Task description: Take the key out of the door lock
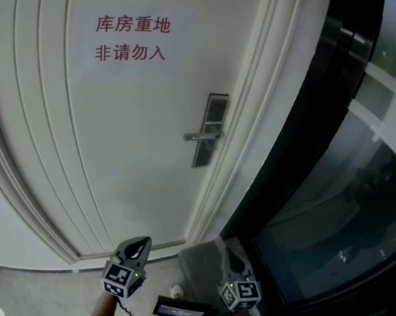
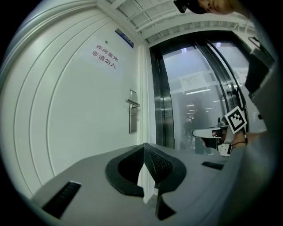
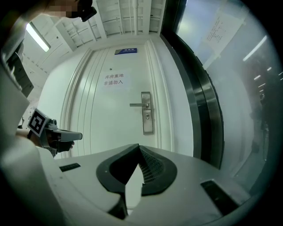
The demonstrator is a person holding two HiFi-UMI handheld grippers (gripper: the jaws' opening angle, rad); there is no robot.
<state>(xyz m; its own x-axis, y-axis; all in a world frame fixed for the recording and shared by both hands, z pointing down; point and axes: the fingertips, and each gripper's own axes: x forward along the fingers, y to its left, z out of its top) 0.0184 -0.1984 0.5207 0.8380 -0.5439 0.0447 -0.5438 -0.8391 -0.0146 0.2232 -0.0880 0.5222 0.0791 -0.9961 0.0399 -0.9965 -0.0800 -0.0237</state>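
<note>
The white panelled door [image 1: 110, 143] carries everything here — a paper sign with red characters [image 1: 130, 39] stuck high on it, and a silver metal lock plate [image 1: 209, 129] with a lever handle [image 1: 199, 136] near its right edge.

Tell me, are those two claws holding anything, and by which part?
Nothing. The left gripper and the right gripper are both shut and empty, away from the door lock.
</note>
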